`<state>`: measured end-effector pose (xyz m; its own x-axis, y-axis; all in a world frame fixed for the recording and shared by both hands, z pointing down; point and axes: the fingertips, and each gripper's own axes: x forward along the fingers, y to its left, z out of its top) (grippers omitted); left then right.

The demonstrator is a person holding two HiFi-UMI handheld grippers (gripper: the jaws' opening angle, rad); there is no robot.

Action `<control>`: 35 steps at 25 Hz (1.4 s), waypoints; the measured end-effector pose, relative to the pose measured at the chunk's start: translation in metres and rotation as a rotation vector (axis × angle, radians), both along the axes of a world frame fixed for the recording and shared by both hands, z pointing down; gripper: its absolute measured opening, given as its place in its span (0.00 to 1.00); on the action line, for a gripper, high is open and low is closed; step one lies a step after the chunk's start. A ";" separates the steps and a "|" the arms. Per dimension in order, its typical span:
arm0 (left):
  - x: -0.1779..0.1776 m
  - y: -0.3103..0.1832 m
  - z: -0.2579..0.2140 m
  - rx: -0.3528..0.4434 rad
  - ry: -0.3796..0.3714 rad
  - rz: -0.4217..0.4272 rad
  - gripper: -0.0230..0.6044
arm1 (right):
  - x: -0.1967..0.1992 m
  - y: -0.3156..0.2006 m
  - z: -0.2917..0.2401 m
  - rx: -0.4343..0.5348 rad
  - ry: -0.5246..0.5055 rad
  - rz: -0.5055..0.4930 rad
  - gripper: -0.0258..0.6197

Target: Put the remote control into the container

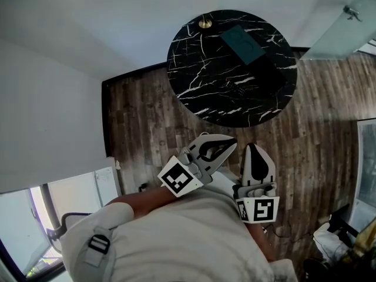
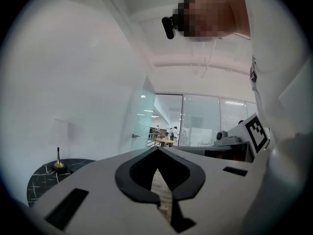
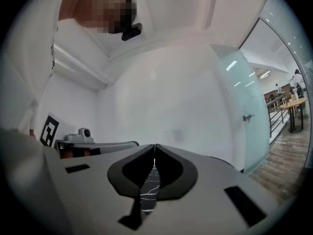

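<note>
A black remote control lies on the round black marble table, towards its near side. The dark teal rectangular container sits farther back on the same table. Both grippers are held close to my body, well short of the table and above the wooden floor. My left gripper is shut with nothing in it; its tips meet in the left gripper view. Beside it my right gripper is shut and empty too. Marble shows through the gap below its tips.
A small brass stand is at the table's far edge, also in the left gripper view. White walls run along the left and back. A glass door stands at the right. Bags lie on the floor at the lower right.
</note>
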<state>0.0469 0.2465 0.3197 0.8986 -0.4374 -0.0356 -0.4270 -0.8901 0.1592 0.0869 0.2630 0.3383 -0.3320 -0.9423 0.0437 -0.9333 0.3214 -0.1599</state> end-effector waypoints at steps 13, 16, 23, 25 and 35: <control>-0.025 -0.070 0.017 -0.047 -0.001 -0.053 0.05 | -0.019 -0.071 0.018 -0.063 0.003 -0.032 0.06; -0.034 -0.101 0.012 -0.044 0.018 -0.064 0.05 | -0.026 -0.100 0.016 -0.064 0.007 -0.027 0.06; -0.064 -0.180 0.000 -0.025 0.058 -0.083 0.05 | -0.052 -0.172 0.004 -0.040 0.037 -0.019 0.06; -0.072 -0.197 -0.001 -0.026 0.061 -0.079 0.05 | -0.059 -0.188 0.001 -0.035 0.047 -0.014 0.06; -0.075 -0.239 0.004 -0.055 0.072 -0.007 0.05 | -0.068 -0.231 0.000 -0.027 0.074 0.031 0.06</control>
<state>-0.0282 0.0076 0.3232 0.8916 -0.4464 -0.0756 -0.4187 -0.8765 0.2377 0.0186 0.0317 0.3385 -0.2972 -0.9503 0.0926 -0.9524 0.2882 -0.0988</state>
